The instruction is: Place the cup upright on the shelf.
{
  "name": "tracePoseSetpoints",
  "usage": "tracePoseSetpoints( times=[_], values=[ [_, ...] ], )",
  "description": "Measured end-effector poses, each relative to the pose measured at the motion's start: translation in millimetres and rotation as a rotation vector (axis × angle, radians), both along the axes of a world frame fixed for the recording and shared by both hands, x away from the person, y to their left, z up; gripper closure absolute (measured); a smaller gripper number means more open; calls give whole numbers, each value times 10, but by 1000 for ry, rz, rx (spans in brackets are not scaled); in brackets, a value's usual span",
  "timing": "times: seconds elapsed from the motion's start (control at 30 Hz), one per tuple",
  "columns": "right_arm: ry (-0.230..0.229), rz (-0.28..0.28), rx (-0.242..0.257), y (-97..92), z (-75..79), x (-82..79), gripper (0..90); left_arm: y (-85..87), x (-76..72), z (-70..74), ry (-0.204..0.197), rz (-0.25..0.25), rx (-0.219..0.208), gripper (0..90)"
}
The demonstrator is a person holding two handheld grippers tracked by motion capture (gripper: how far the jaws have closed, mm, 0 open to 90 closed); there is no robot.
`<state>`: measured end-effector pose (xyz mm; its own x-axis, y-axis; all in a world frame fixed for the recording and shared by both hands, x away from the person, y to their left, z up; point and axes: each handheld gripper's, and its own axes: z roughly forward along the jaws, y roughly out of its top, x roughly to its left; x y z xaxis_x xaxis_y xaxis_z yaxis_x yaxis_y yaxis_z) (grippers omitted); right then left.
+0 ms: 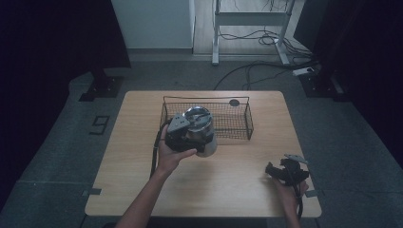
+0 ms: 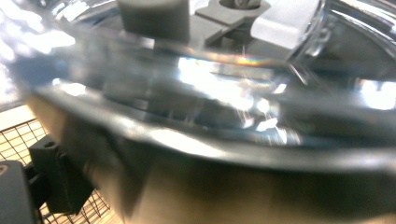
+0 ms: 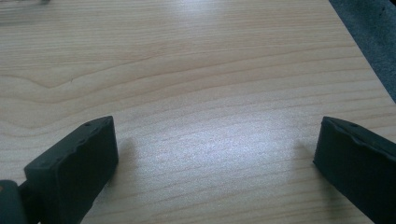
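A shiny metal pot (image 1: 204,135) with a glass lid (image 1: 197,115) hangs at the front left corner of a black wire basket (image 1: 248,124). My left gripper (image 1: 196,140) is shut on the pot's side, held by a hand from the left. In the left gripper view the lid (image 2: 224,88) and steel wall (image 2: 261,191) loom very close and blurred. One black finger (image 2: 53,179) shows at the lower left, and the other is hidden. My right gripper (image 1: 272,170) rests near the table's front right corner, open (image 3: 215,158) over bare wood.
The wooden table (image 1: 138,156) carries the basket at its back middle, with a small dark round thing (image 1: 234,102) at the basket's far rim. Beyond the table are a white desk frame (image 1: 216,33) and floor cables (image 1: 256,71).
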<state>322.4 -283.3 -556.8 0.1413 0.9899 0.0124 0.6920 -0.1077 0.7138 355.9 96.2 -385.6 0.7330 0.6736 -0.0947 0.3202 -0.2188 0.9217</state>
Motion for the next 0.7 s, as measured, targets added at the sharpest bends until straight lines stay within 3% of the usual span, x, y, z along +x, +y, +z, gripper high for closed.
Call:
tracePoseSetpoints(
  times=[0.7],
  values=[
    [1,1,-2,-2,0,-1,0,-13,234,191,-9,26,0,40]
  ],
)
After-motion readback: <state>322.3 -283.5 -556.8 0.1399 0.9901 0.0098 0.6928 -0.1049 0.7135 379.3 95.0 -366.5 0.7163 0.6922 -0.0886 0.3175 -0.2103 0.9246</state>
